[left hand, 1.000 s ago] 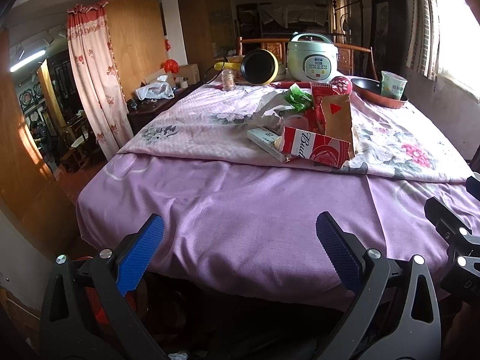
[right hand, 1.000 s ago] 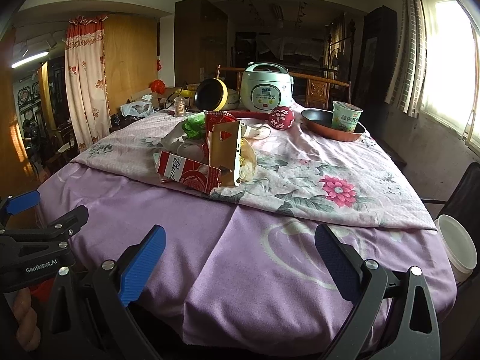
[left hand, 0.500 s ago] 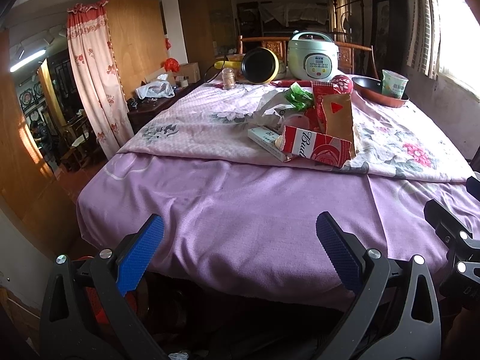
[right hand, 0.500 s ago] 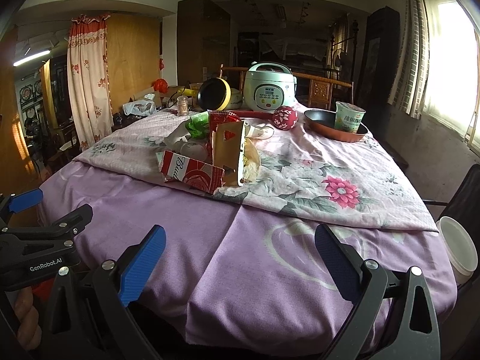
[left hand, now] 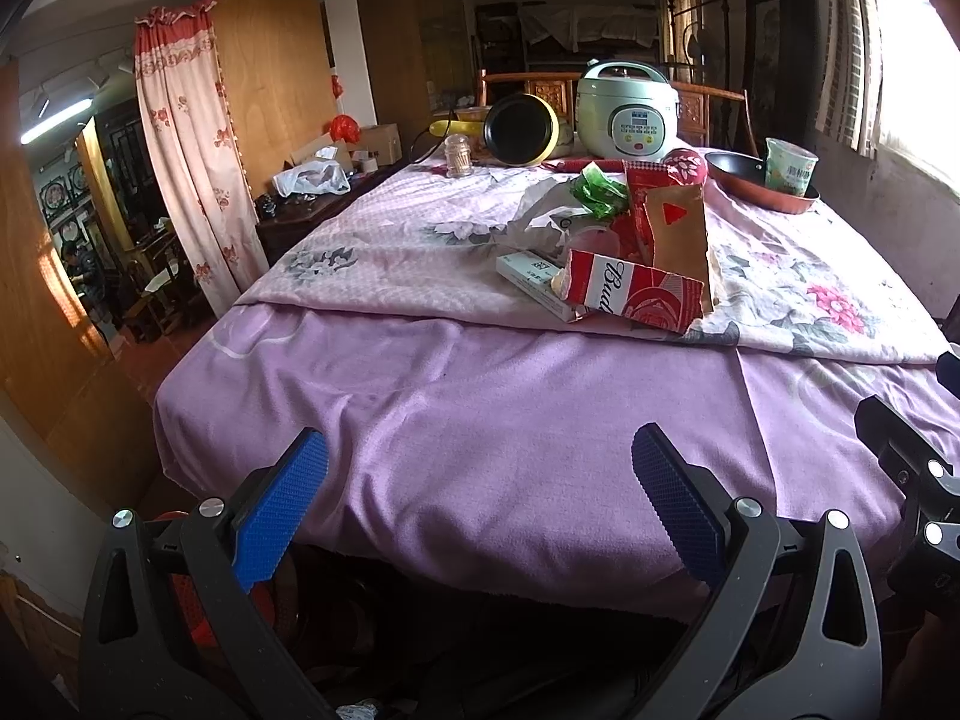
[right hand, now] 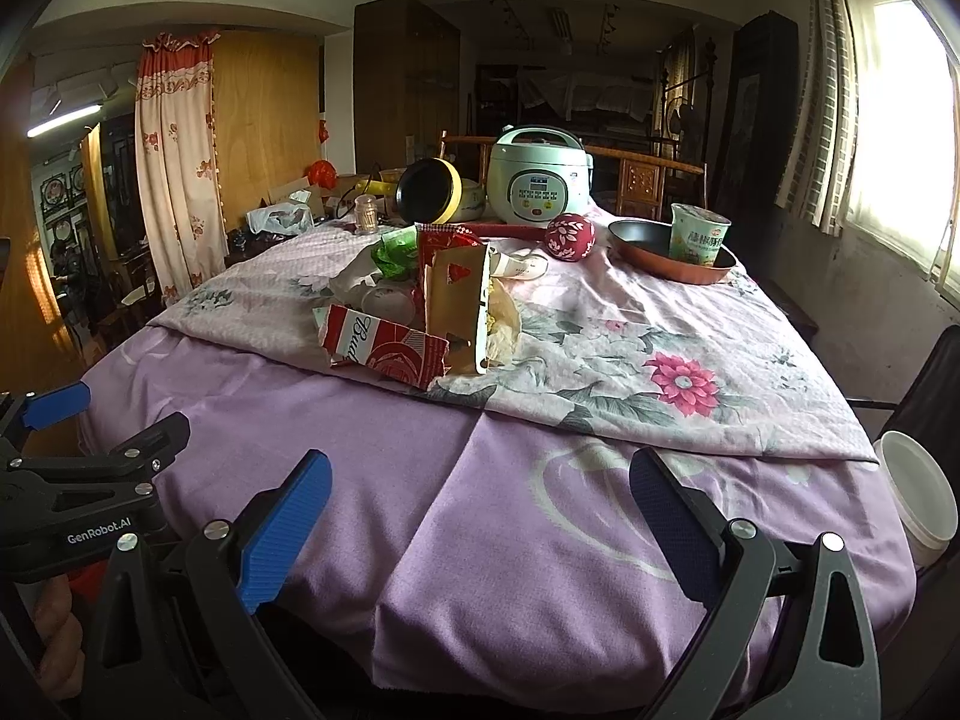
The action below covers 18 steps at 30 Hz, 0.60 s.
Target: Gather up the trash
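Both grippers hung at the near edge of the table (left hand: 480, 450), well short of the trash. The left gripper (left hand: 480, 498) had its blue-padded fingers spread wide with nothing between them, and the right gripper (right hand: 480, 504) was likewise spread and empty.

On the floral cloth (right hand: 660, 372) covering the table's far part, the trash pile sat near the middle: a flattened red carton (left hand: 630, 294) lay nearest, touching a pale flat box (left hand: 534, 276) on its left. A brown paper bag (left hand: 678, 228) stood upright just behind the carton, with a green wrapper (left hand: 597, 189) and crumpled white paper (left hand: 546, 210) farther back.

At the far end stood a rice cooker (right hand: 540, 180), and right of it a red pan (right hand: 672, 252) holding a paper cup (right hand: 699, 234). A white tub (right hand: 918, 498) sat off the table's near right edge.
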{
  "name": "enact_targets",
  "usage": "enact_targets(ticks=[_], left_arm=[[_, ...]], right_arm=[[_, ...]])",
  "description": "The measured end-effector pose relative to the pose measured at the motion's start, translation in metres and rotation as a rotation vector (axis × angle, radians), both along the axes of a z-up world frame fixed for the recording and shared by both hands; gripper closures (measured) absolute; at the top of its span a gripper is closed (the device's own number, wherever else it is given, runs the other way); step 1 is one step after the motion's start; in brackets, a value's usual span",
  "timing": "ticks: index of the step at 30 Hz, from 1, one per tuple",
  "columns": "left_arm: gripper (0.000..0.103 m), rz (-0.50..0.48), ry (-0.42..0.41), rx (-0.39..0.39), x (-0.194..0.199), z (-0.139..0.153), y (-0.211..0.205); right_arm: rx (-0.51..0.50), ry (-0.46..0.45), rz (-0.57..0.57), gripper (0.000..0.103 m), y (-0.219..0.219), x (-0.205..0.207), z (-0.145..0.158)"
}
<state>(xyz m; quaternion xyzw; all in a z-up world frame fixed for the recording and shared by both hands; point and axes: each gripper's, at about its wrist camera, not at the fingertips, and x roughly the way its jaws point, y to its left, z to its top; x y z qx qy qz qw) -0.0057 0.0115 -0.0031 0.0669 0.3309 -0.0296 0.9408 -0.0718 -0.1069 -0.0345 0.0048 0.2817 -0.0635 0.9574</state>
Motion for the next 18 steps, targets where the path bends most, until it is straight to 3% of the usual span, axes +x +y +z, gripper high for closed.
enact_targets(ticks=[18], left_arm=[[0.006,0.012,0.018,0.007,0.0032,-0.0068,0.0001]], right_arm=[[0.007,0.003,0.003,0.005,0.0011,-0.0007,-0.0012]])
